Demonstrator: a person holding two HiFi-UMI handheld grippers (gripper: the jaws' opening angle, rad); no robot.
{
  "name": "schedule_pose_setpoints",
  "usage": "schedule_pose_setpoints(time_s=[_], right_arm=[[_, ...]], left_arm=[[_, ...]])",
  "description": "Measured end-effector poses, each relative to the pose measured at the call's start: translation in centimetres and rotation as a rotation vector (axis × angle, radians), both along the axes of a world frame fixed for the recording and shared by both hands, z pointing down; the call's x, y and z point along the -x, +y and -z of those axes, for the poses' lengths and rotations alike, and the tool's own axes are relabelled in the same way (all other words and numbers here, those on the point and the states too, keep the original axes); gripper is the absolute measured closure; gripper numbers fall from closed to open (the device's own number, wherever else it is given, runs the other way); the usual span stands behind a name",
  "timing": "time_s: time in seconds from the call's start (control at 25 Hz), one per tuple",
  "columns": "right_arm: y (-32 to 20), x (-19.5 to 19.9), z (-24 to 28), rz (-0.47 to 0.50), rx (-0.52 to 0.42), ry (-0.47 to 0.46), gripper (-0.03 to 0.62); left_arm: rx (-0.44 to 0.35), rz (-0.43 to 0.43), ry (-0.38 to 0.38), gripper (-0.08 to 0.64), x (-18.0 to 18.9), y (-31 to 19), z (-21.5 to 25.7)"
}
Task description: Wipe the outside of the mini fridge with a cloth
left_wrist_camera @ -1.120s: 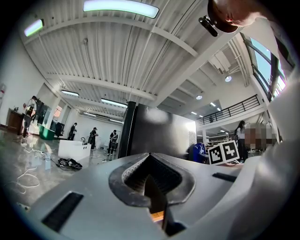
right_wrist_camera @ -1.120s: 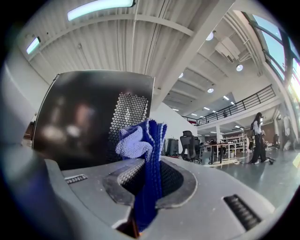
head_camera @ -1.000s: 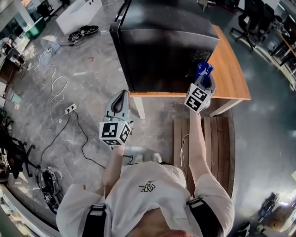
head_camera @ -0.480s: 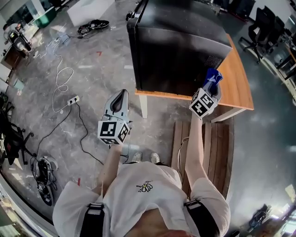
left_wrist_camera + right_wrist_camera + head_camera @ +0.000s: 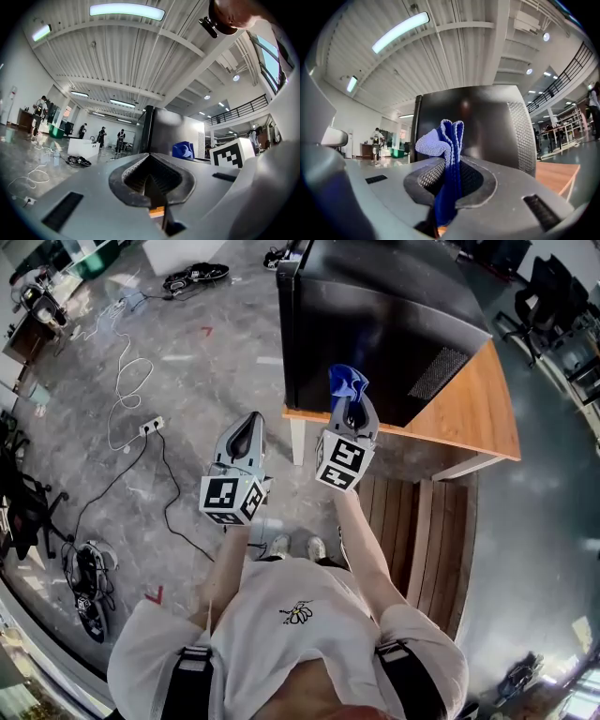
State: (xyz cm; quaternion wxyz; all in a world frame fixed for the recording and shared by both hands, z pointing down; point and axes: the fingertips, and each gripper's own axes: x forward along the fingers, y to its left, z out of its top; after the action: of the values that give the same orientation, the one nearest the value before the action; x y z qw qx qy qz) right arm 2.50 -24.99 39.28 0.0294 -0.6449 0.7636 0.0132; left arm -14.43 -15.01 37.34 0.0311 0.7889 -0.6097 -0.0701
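The mini fridge [image 5: 375,324] stands on the wooden tabletop [image 5: 478,404], at about 1 o'clock from the person, its front corner close to the near edge. The right gripper [image 5: 350,411] hangs just short of that corner. Its jaws are pressed together on a folded blue cloth [image 5: 347,382], and a short tuft sticks out past the tips toward 12 o'clock. The cloth does not appear to touch the fridge. The left gripper [image 5: 247,432] is at 9 o'clock of the right one, over the floor, with its jaws closed on nothing.

The main risk is the small amount of cloth showing. If the right gripper is pressed flat against the black side panel, the hard jaw tips could meet the surface before the cloth does and scuff it. A long drag across the panel could also tug the fold out of the jaws. Loose cables [image 5: 122,381] on the floor at 10 o'clock could catch a foot when stepping around.
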Motion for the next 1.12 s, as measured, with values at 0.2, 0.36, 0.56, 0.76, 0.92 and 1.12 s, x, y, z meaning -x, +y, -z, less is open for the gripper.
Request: schedule_pose_setpoints(time_s=[0.2, 0.36, 0.56, 0.76, 0.92, 1.12], right_arm=[[-1.2, 6.7, -1.4, 0.090, 0.021, 0.038, 0.531], [-2.7, 10.4, -2.4, 0.137, 0.026, 0.084, 0.531], [-4.0, 13.8, -3.7, 0.175, 0.046, 0.126, 0.531], [-5.5, 15.0, -5.0, 0.167, 0.061, 0.121, 0.531], [-6.0, 14.9, -5.4, 0.174, 0.057, 0.132, 0.531], [-5.8, 13.3, -5.7, 0.143, 0.045, 0.130, 0.531]], left_arm=[[0.023, 0.033, 0.006, 0.555, 1.9, 0.6, -1.2], [0.044, 0.076, 0.012, 0.555, 4.0, 1.4, -2.2], [0.074, 0.141, 0.009, 0.555, 7.0, 2.7, -2.9], [0.105, 0.181, -0.001, 0.555, 9.0, 3.3, -4.2], [0.123, 0.169, 0.000, 0.555, 8.5, 3.1, -4.9], [0.109, 0.133, -0.013, 0.555, 7.0, 2.5, -4.7]])
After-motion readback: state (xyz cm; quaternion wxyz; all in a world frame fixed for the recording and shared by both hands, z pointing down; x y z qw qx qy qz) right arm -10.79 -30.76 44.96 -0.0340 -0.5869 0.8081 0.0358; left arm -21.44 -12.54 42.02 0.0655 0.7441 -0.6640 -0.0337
